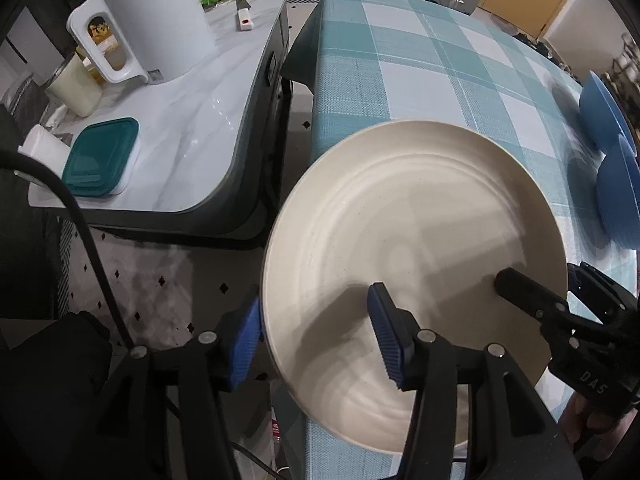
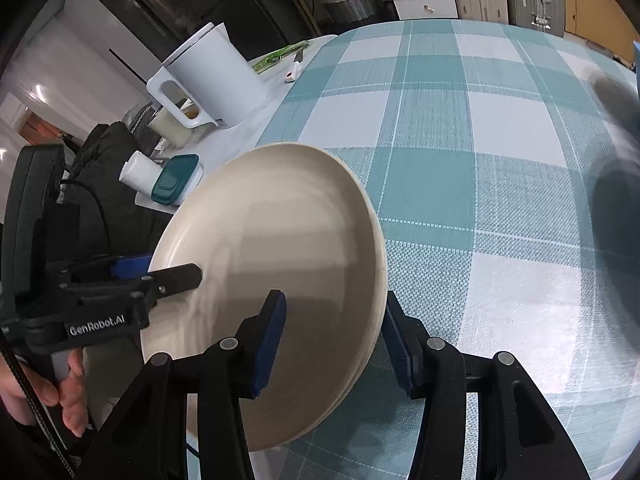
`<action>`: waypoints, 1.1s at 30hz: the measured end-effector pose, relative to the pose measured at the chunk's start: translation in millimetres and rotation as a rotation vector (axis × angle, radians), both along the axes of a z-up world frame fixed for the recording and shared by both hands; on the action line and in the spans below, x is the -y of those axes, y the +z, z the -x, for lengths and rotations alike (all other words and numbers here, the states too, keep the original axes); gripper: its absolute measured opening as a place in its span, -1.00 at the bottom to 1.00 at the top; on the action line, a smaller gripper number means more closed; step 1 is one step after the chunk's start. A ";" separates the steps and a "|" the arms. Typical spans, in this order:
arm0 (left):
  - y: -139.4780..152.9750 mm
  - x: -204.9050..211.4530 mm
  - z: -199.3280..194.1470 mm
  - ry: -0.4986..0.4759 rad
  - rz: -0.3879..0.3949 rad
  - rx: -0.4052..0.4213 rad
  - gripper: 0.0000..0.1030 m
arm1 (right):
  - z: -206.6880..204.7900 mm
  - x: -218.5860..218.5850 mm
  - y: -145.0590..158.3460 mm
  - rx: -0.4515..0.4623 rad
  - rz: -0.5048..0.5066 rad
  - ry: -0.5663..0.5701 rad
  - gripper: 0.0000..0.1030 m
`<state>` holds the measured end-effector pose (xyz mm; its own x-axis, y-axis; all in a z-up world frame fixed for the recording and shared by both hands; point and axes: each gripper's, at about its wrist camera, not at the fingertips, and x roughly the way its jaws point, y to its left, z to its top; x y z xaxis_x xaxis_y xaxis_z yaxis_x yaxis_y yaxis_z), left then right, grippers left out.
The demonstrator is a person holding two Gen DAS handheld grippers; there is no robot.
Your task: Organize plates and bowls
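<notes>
While your left gripper (image 1: 316, 344) and right gripper (image 2: 334, 344) each straddle the round cream ceramic plate's (image 1: 416, 232) rim mid-frame, jaws half-wide, unpressed, grip opposite edges: stiff, slippery, breakable.

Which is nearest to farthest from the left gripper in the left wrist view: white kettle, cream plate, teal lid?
1. cream plate, its near rim between the fingers.
2. teal lid, left, on the side table.
3. white kettle, far left, behind the lid.

Checked table (image 1: 420, 68) bears cream plate (image 1: 416, 248), blue bowls (image 1: 604, 112)
</notes>
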<state>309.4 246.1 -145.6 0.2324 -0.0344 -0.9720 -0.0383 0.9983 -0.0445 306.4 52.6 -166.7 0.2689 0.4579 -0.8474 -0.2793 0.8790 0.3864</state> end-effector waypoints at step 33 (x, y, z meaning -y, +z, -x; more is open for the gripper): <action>7.3 102.2 18.8 -0.045 0.028 0.107 0.27 | 57.2 122.1 16.2 0.098 0.028 -0.215 0.41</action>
<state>290.7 144.0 -138.3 0.3322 -0.0740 -0.9403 0.0129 0.9972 -0.0739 249.1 -69.5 -150.6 0.4395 0.3581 -0.8237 -0.1197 0.9322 0.3415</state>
